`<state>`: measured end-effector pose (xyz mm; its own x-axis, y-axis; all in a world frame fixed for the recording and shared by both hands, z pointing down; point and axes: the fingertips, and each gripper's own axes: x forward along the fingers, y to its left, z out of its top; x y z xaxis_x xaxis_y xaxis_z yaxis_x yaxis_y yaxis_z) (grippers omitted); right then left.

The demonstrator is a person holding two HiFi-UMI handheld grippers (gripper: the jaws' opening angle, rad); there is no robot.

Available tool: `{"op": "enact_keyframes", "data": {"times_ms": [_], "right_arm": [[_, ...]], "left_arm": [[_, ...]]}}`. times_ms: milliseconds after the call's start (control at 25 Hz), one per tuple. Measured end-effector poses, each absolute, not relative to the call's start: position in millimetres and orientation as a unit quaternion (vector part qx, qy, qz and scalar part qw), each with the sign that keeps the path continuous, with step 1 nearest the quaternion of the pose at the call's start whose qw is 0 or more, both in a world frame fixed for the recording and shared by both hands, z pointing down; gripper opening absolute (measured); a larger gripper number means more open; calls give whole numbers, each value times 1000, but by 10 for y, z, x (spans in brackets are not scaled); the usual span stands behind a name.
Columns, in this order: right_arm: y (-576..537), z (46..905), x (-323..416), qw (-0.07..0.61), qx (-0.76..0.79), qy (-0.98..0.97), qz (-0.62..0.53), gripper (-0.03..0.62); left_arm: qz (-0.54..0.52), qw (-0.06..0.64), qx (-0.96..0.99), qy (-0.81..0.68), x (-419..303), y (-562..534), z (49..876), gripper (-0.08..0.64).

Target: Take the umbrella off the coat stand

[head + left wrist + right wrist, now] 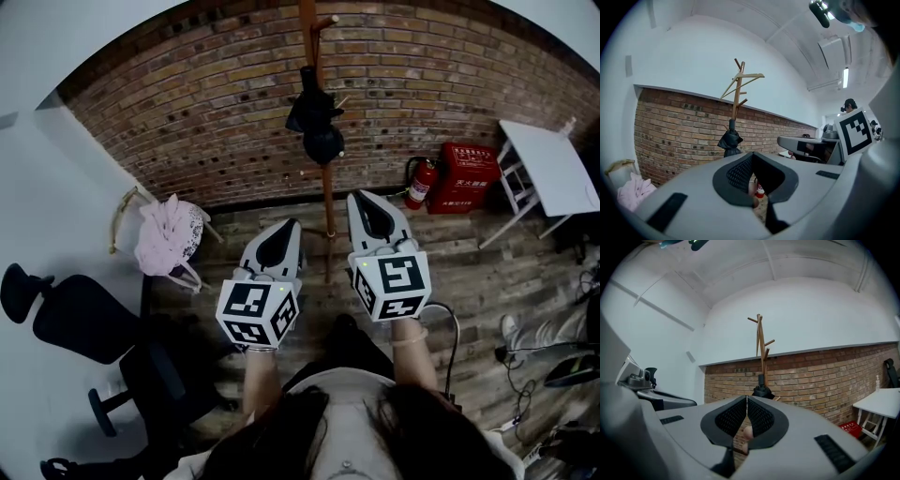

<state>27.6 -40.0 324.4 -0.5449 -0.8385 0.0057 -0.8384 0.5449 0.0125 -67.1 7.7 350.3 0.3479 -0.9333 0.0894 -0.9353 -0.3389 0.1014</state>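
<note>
A folded black umbrella (314, 122) hangs on a wooden coat stand (327, 192) in front of the brick wall. Both grippers are held level, side by side, short of the stand and well apart from the umbrella. My left gripper (284, 230) is shut with nothing in it. My right gripper (367, 202) is also shut and empty, with its tip close beside the stand's pole. In the left gripper view the umbrella (731, 143) hangs just above the closed jaws (752, 157). In the right gripper view it (762, 391) shows right over the jaw tips (746, 399).
A pink cloth (167, 234) lies on a small chair at the left, with a black office chair (84, 328) nearer me. A red fire extinguisher (419, 183) and a red box (469, 176) stand against the wall. A white table (553, 164) is at the right.
</note>
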Motion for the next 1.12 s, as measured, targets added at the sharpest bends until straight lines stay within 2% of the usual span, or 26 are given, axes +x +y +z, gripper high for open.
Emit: {"op": "enact_keyframes", "data": {"times_ms": [280, 1120], "right_arm": [[-717, 3343, 199, 30, 462, -887, -12, 38], [-1656, 3396, 121, 43, 414, -909, -11, 40]], "left_arm": [[17, 70, 815, -576, -666, -260, 3557, 9], [13, 78, 790, -608, -648, -1093, 3554, 9]]}}
